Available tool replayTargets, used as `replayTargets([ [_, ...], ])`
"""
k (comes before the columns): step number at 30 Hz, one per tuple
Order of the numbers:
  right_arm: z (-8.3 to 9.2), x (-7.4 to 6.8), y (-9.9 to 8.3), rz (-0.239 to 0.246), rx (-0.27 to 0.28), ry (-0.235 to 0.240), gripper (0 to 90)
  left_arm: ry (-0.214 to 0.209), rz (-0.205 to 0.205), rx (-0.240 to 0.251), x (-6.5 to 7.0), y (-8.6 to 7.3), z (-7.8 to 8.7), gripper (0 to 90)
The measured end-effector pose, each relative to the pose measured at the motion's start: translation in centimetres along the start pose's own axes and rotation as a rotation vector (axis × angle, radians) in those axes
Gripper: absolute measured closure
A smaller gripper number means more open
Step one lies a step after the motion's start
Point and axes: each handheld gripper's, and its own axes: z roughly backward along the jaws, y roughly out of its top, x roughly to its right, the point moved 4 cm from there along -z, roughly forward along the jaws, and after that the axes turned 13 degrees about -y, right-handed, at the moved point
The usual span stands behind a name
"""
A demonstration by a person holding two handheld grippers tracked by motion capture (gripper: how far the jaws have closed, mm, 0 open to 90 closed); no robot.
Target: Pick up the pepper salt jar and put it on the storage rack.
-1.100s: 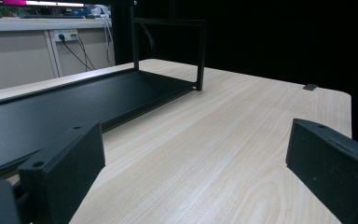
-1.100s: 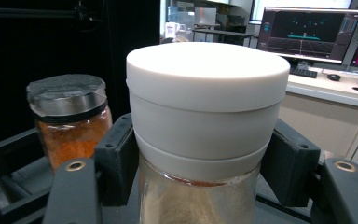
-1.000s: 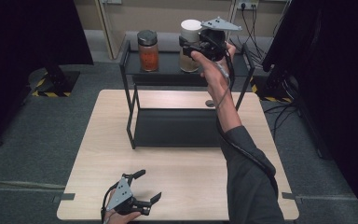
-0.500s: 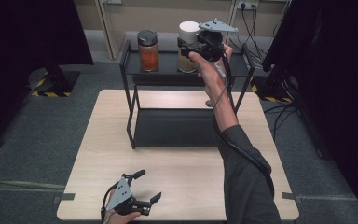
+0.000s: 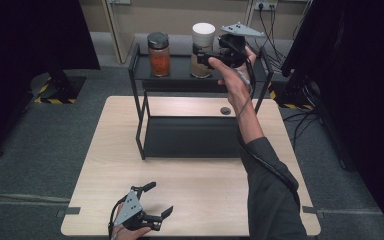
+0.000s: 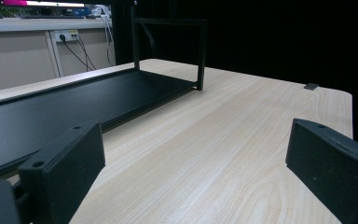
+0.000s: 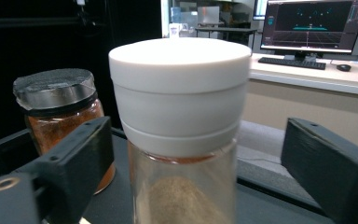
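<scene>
White-lidded jar (image 7: 179,130) between right gripper's (image 5: 207,59) wide jaws; orange jar (image 7: 60,116) beside; left gripper (image 5: 152,200) wide.

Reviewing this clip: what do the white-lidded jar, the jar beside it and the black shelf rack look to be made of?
White-lidded jar: clear body, glass or plastic, since beige powder shows through; the matte white lid looks like plastic. Orange-filled jar: also clear, with a shiny metallic-looking collar and a dark textured top. Black shelf rack: thin square bars and flat matte shelves, probably painted metal.
</scene>
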Motion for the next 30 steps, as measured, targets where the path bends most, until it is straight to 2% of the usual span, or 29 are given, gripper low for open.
replayTargets([
  [6, 1.3, 1.4, -1.0, -0.018, 0.032, 0.034, 4.4, 0.006, -0.002, -0.002, 0.0, 0.0, 0.0, 3.9],
  [13, 2.9, 2.5, -2.1, -0.02, 0.063, 0.074, 2.9, 0.011, -0.002, -0.003, -0.1, -0.1, 0.0, 3.9],
  [21, 4.3, 3.0, -3.6, -0.009, 0.082, 0.121, 2.6, 0.012, 0.003, 0.0, -0.1, -0.1, 0.0, 3.9],
  [30, 5.5, 2.9, -5.1, 0.007, 0.093, 0.169, 2.5, 0.013, 0.004, -0.001, -0.1, -0.1, 0.0, 3.9],
])
